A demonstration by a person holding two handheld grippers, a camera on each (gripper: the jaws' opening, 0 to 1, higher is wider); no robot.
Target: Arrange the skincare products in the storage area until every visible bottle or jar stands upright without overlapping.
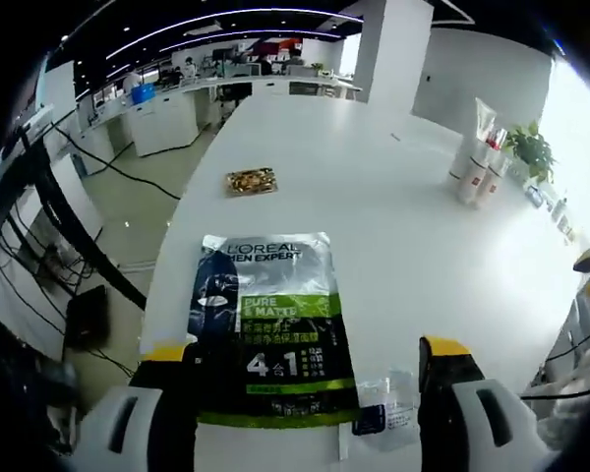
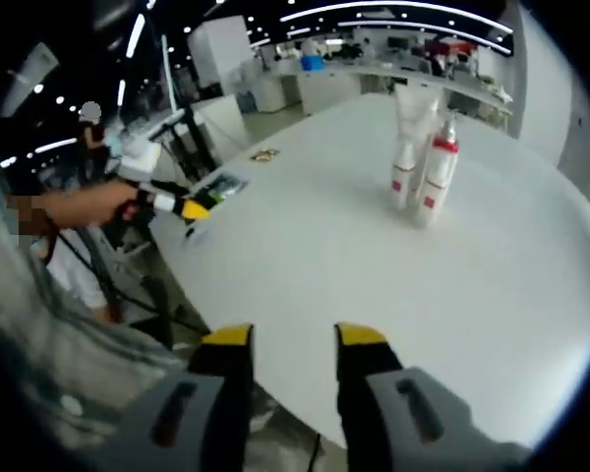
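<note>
Left gripper view: a flat dark packet [image 1: 275, 324] lying face up on the white table [image 1: 374, 206], near the table's close edge. Black and silver printing at the top, a green band across the middle, large white "4" and "1" lower down. Just beside its lower right corner, a small clear sachet [image 1: 388, 403] with a blue label, also flat. Farther up the table, a small gold-patterned wrapper [image 1: 252, 181], well apart from the packet. At the far right edge, a cluster of white bottles [image 1: 477, 167] with red bands, standing upright and close together, a taller white tube behind them. Left gripper [image 1: 305, 359] wide open, yellow-tipped jaws straddling the lower end of the packet; contact with the packet impossible to judge. Nothing held between them.

Right gripper view: the same white bottles [image 2: 423, 177] upright near the middle of the table [image 2: 423, 295], touching or nearly so, one with a red cap or collar, the tall tube behind. Right gripper [image 2: 293, 336] open by a moderate gap, jaws empty, hanging over the near table edge, well apart from the bottles. At left, a hand [image 2: 88, 205] holding the other gripper, its yellow tips over the packet [image 2: 216, 187] at the far table edge.
</note>
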